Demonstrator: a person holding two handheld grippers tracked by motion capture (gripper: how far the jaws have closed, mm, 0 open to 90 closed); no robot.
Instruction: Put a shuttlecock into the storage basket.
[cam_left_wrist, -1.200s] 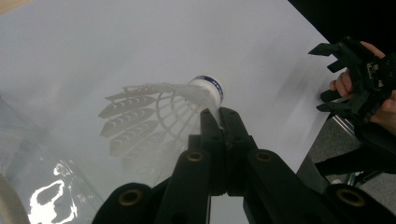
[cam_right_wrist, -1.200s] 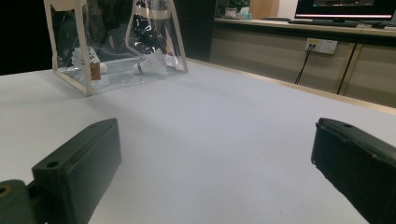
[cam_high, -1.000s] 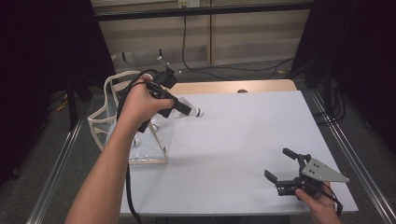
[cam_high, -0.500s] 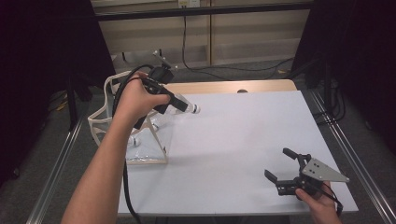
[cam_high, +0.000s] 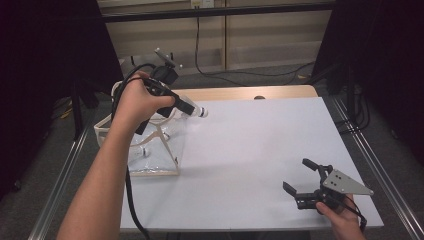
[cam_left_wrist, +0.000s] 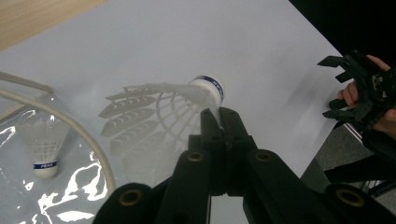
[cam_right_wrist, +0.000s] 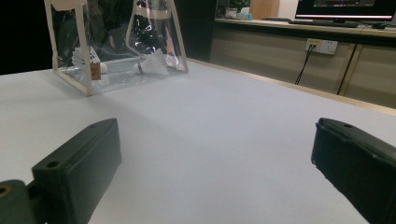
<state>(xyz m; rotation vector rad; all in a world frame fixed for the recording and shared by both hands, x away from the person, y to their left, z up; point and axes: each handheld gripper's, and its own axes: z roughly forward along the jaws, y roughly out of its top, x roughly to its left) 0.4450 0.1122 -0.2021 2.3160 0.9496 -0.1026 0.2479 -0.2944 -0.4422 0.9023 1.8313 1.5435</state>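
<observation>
My left tool (cam_left_wrist: 219, 122) is clamped on a shuttlecock (cam_left_wrist: 163, 105) by its feather skirt, held above the tabletop (cam_high: 260, 145) near the far left corner, right beside the clear bag (cam_high: 150, 150). I'd guess it's heading in there, since other shuttlecocks already are. My right tool (cam_high: 306, 181) sits open near the near right corner, out of the way.

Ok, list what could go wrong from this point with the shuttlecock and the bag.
1. The left gripper pinches the shuttlecock only by its thin feather skirt near the cork; it may slip out or the feathers may bend.
2. The clear bag has a floppy handle at its mouth; the skirt could catch on it.
3. The right gripper is open and far from the bag, so nothing steadies it; a nudge might tip it.
</observation>
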